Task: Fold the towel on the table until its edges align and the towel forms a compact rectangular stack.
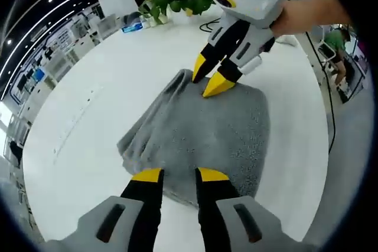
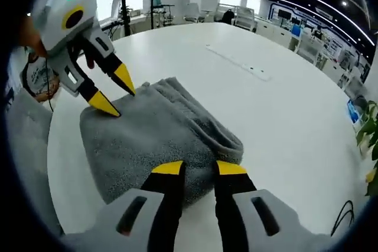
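two grippers meet over one grey towel (image 1: 201, 128) lying near the middle of the white table (image 1: 88, 98). folding appears largely done: the towel already sits as a thick, layered bundle, roughly rectangular. remaining work, by my judgement: one long side is bunched into rolled ridges and the corners are rounded, so edges need squaring and flattening. the left gripper (image 1: 179, 175) rests at one end of the towel, jaws apart with cloth visible between the tips. the right gripper (image 2: 199, 168) rests at the opposite end, jaws likewise apart, tips touching the pile, clamping nothing.
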`<state>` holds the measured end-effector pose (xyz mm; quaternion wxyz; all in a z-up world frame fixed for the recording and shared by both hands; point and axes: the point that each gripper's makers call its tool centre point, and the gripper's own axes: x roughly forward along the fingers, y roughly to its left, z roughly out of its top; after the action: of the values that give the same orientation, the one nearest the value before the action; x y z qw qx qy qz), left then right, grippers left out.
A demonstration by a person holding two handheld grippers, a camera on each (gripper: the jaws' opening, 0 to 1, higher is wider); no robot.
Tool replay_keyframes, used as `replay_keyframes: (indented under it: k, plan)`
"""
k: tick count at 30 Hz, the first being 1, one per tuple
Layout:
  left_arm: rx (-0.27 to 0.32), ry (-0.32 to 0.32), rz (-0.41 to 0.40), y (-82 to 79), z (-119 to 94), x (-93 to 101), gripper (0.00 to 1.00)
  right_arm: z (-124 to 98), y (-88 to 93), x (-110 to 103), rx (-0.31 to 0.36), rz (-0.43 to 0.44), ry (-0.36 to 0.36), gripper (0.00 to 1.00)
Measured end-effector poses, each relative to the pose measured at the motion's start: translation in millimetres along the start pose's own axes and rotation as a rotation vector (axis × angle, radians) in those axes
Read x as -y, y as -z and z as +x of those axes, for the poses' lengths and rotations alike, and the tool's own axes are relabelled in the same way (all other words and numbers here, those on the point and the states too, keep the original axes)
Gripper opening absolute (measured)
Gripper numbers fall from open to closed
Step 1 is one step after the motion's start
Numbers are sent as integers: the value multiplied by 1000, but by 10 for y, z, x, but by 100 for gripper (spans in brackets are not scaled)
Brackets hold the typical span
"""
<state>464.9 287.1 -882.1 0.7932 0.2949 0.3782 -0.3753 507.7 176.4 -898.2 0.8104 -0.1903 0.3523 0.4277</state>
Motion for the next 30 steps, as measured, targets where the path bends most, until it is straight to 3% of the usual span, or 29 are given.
replay_keyframes:
  k: [2, 19, 27, 30]
  plan:
    - [0, -8, 43, 5, 28, 11, 22, -4, 4, 8, 4, -2, 4, 18]
    - [22, 24, 43, 55, -33, 306, 20, -208, 213, -241, -44, 13, 12, 17]
    - [29, 19, -12, 87, -68, 361, 20, -281, 260, -316, -67, 40, 16, 18]
    - [38, -4, -43, 74, -119, 338, 21, -331, 194, -263, -36, 15, 53, 20]
